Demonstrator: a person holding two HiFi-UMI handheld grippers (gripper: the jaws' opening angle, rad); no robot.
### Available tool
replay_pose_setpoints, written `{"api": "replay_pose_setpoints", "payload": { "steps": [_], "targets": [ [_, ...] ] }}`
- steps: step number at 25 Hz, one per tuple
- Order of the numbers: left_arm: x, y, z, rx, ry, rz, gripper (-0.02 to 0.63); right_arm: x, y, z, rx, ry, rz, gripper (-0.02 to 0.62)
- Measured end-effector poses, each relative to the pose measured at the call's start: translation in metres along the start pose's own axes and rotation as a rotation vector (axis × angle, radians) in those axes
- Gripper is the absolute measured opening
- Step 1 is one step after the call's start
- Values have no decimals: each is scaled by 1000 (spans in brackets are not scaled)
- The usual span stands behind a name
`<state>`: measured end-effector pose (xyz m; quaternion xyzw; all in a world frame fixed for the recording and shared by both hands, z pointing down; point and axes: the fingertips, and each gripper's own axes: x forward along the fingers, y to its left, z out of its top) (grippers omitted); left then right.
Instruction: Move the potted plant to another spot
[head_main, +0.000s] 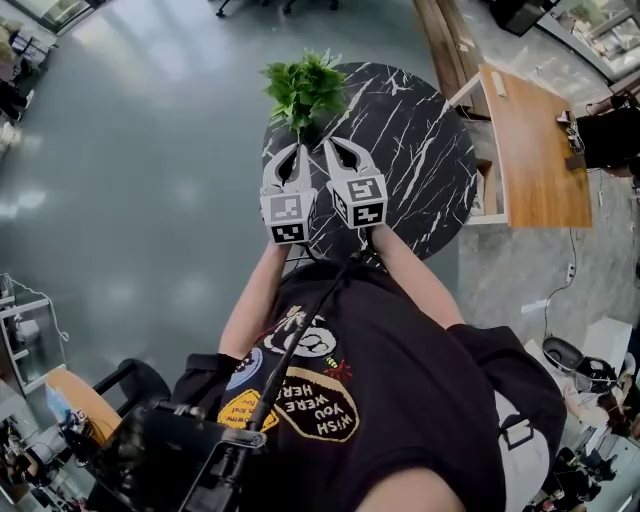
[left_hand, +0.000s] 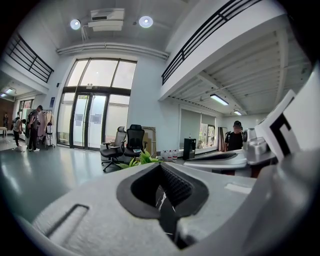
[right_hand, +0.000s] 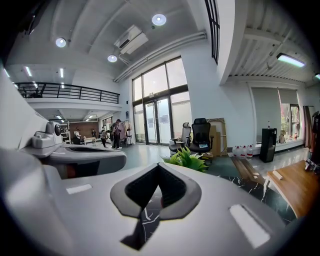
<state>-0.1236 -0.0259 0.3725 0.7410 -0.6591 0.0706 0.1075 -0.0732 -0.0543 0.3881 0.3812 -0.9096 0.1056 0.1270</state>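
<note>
The potted plant (head_main: 303, 88), a bushy green tuft, stands at the far edge of a round black marble table (head_main: 425, 150). Its pot is hidden behind the grippers. My left gripper (head_main: 296, 148) and right gripper (head_main: 331, 142) hover side by side over the table just short of the plant, both pointing at it. Neither touches it. In the left gripper view the jaws (left_hand: 161, 164) meet at their tips with nothing between them, and the leaves (left_hand: 142, 160) peek over them. The right gripper (right_hand: 159, 165) is likewise shut and empty, with the plant (right_hand: 187, 159) just beyond its tips.
A wooden desk (head_main: 540, 150) stands right of the round table. Office chairs (right_hand: 200, 135) and water bottles (right_hand: 241, 151) line the far wall. A person in a black cap (left_hand: 235, 137) stands at the right of the left gripper view; others stand near the glass doors (right_hand: 116, 134).
</note>
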Motion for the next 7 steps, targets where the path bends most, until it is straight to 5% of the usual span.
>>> {"api": "replay_pose_setpoints", "payload": {
  "steps": [7],
  "targets": [
    [-5,0,5,7,-4,0,5,-4,4,1,-6,1,-2,0]
  ]
}}
